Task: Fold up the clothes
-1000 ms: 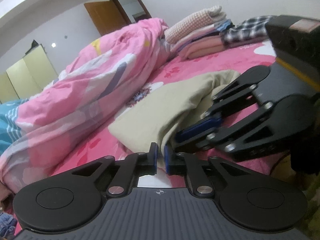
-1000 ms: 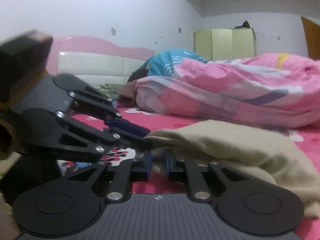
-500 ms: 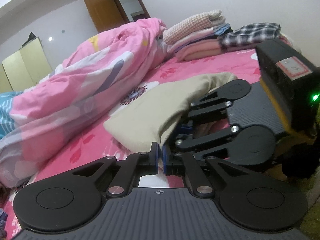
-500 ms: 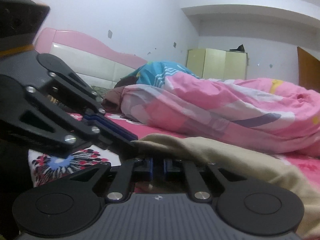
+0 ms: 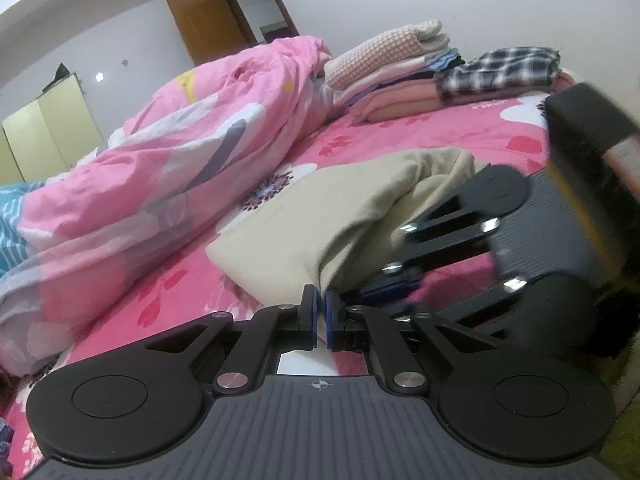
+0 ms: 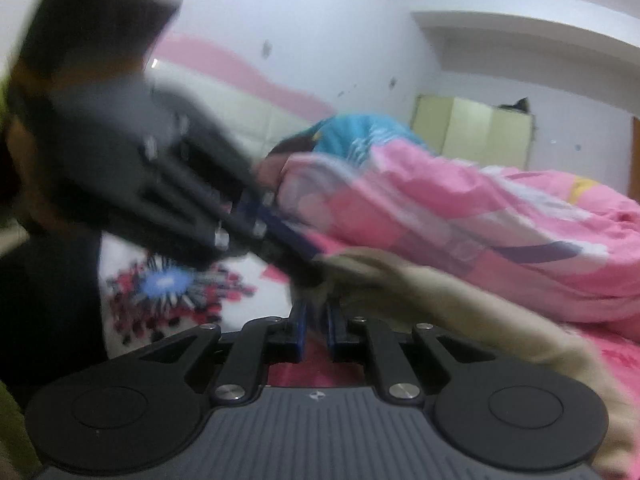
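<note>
Beige garment (image 5: 320,216) is spread on the pink bedsheet (image 5: 420,132), its near edge pinched between the narrow jaws of the left gripper (image 5: 319,316) and gripped beside them by the right gripper (image 6: 316,322).

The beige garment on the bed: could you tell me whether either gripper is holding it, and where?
Both: the left gripper and right gripper pinch the beige garment along its near edge.

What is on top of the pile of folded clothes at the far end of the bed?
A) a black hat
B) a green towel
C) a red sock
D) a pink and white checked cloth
D: the pile of folded clothes has a pink and white checked cloth as its top layer.
</note>
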The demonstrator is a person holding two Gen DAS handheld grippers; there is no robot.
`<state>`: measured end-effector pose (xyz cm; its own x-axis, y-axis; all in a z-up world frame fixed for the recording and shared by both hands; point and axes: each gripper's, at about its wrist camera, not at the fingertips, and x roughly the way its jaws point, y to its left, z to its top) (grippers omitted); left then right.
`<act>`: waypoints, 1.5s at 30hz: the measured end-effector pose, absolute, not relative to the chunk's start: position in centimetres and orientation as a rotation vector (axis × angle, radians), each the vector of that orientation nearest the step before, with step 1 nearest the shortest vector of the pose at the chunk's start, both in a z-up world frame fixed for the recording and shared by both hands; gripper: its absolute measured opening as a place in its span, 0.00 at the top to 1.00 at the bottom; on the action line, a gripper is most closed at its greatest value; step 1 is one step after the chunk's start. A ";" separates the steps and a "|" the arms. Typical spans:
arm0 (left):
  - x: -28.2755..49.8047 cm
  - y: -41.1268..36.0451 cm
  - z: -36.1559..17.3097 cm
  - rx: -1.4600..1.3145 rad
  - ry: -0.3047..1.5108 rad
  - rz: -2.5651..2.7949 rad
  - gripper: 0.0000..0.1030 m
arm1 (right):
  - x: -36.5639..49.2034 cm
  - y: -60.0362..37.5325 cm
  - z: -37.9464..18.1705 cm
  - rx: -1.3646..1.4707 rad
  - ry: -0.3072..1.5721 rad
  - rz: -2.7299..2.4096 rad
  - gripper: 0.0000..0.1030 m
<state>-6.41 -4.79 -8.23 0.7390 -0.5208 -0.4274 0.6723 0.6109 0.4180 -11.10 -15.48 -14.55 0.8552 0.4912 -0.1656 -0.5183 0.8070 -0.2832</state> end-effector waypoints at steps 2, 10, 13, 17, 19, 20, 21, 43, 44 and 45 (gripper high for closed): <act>-6.8 -4.8 -8.3 0.615 0.258 -0.700 1.00 | -10.2 -15.0 -14.5 -0.307 0.084 0.542 0.91; -6.8 -4.7 -8.1 0.640 0.256 -0.711 1.00 | -11.4 -16.1 -14.3 -0.285 0.065 0.526 0.92; -6.9 -4.3 -7.9 0.621 0.270 -0.708 1.00 | -10.9 -15.7 -14.4 -0.278 0.062 0.520 0.92; -7.0 -3.7 -7.7 0.593 0.289 -0.702 0.98 | -9.7 -14.6 -15.0 -0.292 0.063 0.512 0.91; -7.0 -3.4 -7.6 0.580 0.299 -0.699 0.97 | -10.4 -15.2 -14.7 -0.285 0.072 0.523 0.90; -7.1 -3.3 -7.5 0.573 0.304 -0.698 0.97 | -10.9 -15.9 -14.4 -0.274 0.080 0.528 0.88; -7.1 -3.2 -7.5 0.566 0.309 -0.697 0.97 | -11.6 -16.8 -14.1 -0.259 0.088 0.531 0.87; -7.8 -7.1 -10.0 0.751 0.210 -0.697 0.99 | -10.8 -25.3 -8.7 -0.102 0.135 0.382 0.84; -7.7 -7.0 -10.4 0.762 0.226 -0.697 0.99 | -10.5 -25.5 -9.2 -0.095 0.160 0.371 0.84; -7.4 -6.9 -10.8 0.764 0.247 -0.694 0.99 | -10.0 -25.6 -9.9 -0.092 0.198 0.359 0.85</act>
